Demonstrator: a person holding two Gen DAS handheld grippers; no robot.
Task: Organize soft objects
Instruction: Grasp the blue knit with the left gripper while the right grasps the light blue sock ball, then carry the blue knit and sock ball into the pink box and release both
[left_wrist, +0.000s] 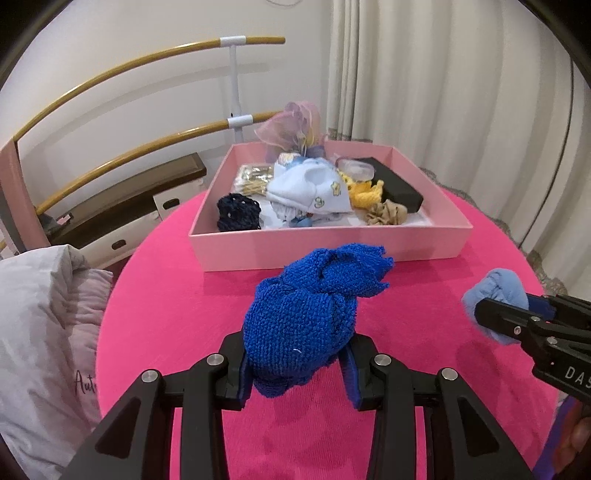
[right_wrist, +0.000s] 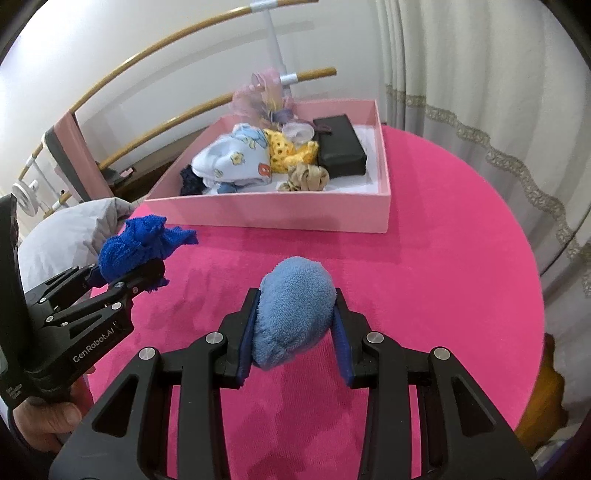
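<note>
Blue knit bundle in left tool

Round table covered in bright pink cloth, shallow pale pink box resting directly on its far part, the near stretch of pink cloth bare of other resting things, grey-white pillow just beside its edge.

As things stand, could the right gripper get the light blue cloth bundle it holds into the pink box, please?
Probably yes: the right gripper grips the light blue bundle, and only bare pink tablecloth lies before the open-topped pink box.
</note>
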